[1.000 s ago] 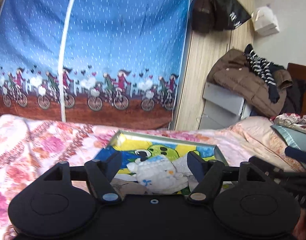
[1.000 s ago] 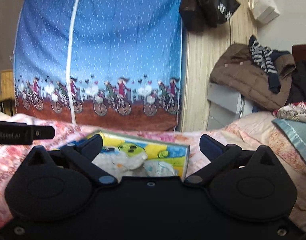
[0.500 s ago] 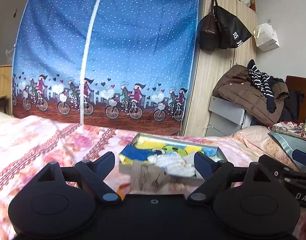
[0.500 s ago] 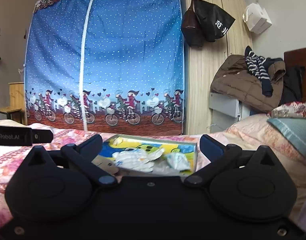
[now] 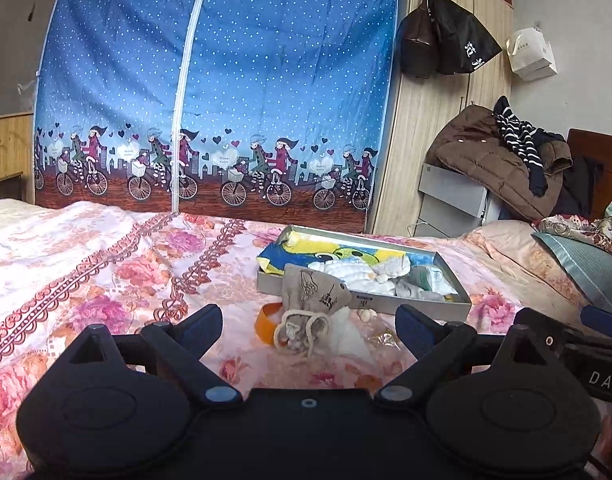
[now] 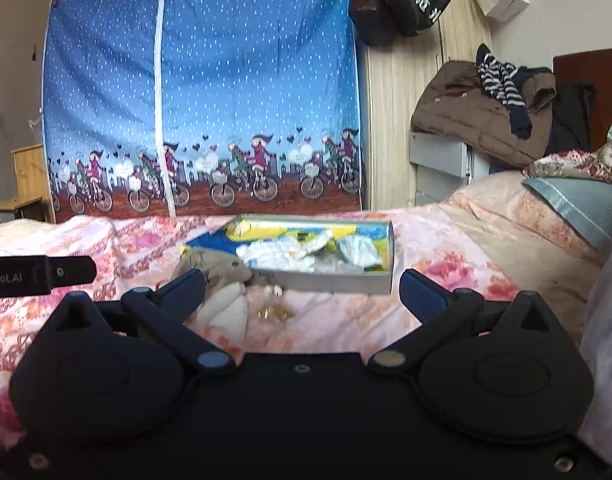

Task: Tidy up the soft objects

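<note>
A shallow grey box (image 5: 366, 302) (image 6: 330, 280) lies on the flowered bedspread, lined with a yellow and blue cartoon sheet and holding several small white and pale cloths (image 5: 358, 274) (image 6: 281, 254). A tan drawstring pouch (image 5: 312, 300) (image 6: 213, 266) leans against the box's near left side, beside an orange ring (image 5: 265, 322) and a white cloth (image 6: 229, 312). My left gripper (image 5: 310, 320) hangs well short of the pouch, its jaws opening with nothing between them. My right gripper (image 6: 301, 288) is open and empty, short of the box.
A blue fabric wardrobe (image 5: 213, 92) with a cyclist print stands behind the bed, next to a wooden cupboard with hanging bags (image 5: 446, 44). Coats (image 5: 494, 156) are piled at right. Pillows (image 6: 578, 204) lie at the far right. The other gripper's black body (image 6: 37, 274) enters at left.
Both grippers have drawn back from the box, which now looks smaller and farther. The left jaws have spread wider. The pouch and orange ring in front of the box have come into view.
</note>
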A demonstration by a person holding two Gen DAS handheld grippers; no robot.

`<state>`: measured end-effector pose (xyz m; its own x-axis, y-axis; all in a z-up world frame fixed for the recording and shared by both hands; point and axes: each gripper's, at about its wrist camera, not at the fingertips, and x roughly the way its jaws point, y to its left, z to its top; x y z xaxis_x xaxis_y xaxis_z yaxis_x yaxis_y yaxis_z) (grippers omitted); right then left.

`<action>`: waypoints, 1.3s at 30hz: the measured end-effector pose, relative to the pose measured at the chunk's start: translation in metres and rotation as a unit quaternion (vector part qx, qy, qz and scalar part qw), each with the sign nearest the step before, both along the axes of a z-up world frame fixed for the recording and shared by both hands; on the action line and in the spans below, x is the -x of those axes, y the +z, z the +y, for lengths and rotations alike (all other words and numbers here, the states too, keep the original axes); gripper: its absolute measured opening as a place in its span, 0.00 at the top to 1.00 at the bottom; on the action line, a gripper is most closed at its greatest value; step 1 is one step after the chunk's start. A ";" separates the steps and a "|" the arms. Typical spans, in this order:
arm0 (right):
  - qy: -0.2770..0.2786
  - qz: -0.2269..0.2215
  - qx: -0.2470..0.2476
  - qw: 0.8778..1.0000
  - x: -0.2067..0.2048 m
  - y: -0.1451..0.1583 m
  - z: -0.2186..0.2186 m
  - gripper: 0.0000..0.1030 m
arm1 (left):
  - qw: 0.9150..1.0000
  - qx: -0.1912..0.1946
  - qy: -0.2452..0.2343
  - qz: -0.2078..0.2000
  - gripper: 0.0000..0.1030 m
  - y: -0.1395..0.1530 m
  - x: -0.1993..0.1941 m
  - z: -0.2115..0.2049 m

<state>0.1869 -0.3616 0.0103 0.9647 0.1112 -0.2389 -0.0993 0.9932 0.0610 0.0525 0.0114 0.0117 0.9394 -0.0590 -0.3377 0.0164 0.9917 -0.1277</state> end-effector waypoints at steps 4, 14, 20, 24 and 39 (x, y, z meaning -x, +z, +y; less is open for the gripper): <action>0.003 0.010 0.009 1.000 -0.001 -0.004 0.003 0.00 | 1.000 0.009 -0.003 0.011 0.03 -0.006 0.004 0.001; 0.009 0.035 0.034 0.999 -0.016 -0.024 0.023 0.00 | 0.999 0.008 -0.003 0.034 0.01 -0.024 0.000 0.005; 0.004 0.046 0.029 0.999 -0.028 -0.034 0.026 0.00 | 0.999 0.000 0.002 0.048 0.01 -0.032 -0.008 0.005; 0.006 0.047 0.029 0.998 -0.036 -0.038 0.030 0.00 | 0.999 -0.002 0.005 0.053 0.01 -0.035 -0.012 0.006; 0.002 0.056 0.021 0.998 -0.043 -0.039 0.027 0.00 | 0.996 -0.005 0.026 0.080 0.01 -0.046 -0.028 0.007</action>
